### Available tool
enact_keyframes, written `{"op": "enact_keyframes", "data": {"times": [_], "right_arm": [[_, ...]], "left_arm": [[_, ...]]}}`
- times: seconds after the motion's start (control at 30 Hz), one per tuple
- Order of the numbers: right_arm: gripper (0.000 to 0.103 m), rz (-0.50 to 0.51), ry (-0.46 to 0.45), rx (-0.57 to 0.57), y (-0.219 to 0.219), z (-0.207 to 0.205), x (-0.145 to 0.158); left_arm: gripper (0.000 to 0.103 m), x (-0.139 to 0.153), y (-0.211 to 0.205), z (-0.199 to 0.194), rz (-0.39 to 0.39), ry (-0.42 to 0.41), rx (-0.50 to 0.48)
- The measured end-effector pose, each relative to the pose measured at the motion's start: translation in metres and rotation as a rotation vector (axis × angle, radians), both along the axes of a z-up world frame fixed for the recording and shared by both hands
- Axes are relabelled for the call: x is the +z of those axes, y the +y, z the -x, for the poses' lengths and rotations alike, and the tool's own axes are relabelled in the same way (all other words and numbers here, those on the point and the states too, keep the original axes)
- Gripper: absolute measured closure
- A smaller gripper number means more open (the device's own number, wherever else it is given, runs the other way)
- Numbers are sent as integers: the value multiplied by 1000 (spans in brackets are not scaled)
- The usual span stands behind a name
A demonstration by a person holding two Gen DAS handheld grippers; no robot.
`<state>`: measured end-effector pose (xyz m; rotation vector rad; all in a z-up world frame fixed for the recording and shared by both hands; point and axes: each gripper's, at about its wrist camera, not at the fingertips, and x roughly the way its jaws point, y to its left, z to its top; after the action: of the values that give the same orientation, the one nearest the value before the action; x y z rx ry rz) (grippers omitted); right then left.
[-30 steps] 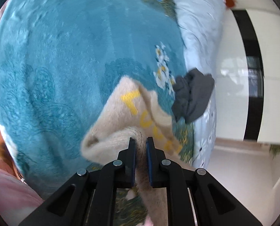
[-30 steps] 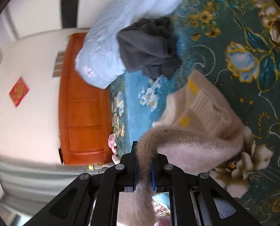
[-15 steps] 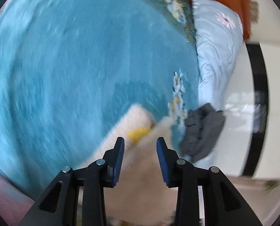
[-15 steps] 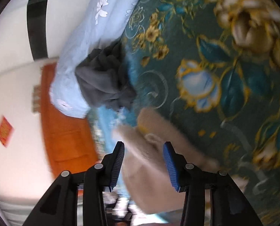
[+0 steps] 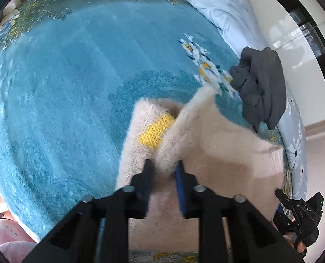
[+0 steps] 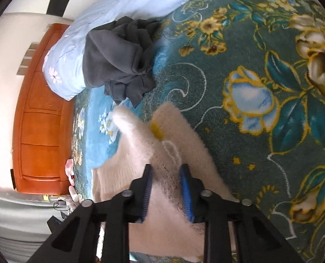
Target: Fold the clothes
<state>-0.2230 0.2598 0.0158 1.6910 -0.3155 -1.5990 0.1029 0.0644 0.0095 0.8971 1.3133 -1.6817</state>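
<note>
A fuzzy cream sweater (image 5: 217,149) with yellow lettering lies partly folded on a teal floral blanket (image 5: 64,92). My left gripper (image 5: 163,168) is open, its fingers straddling a raised fold of the sweater. My right gripper (image 6: 165,171) is open too, its blue-padded fingers on either side of a ridge of the same sweater (image 6: 140,149). The right gripper (image 5: 298,210) shows at the lower right of the left wrist view.
A crumpled dark grey garment (image 5: 260,83) lies beyond the sweater against a light blue floral duvet (image 5: 223,6); both show in the right wrist view (image 6: 118,59) (image 6: 68,65). An orange wooden headboard (image 6: 39,114) and white wall stand behind.
Both grippers were shut on the sweater and holding it up a second ago. They have opened and let it drop onto the blanket, and now sit low over its folds.
</note>
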Motion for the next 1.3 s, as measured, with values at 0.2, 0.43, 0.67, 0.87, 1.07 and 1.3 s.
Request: {"op": "enact_keyframes", "data": {"times": [0.2, 0.43, 0.67, 0.87, 1.07, 1.3], "right_arm": [[80, -50, 11, -24, 1, -3, -12], [77, -115, 70, 21, -10, -3, -18], [49, -122, 102, 48, -10, 3, -27], [43, -31, -36, 5, 1, 15, -51], [40, 29, -115, 17, -1, 26, -63], [40, 55, -164, 9, -7, 29, -67]], "left_arm": [[90, -9, -6, -16, -69, 14, 84], [86, -10, -7, -14, -53, -49, 89], [54, -10, -9, -11, -27, -114, 81], [36, -44, -23, -38, -237, 75, 208], [29, -61, -25, -44, -332, 184, 260], [27, -58, -26, -42, -315, 177, 239]]}}
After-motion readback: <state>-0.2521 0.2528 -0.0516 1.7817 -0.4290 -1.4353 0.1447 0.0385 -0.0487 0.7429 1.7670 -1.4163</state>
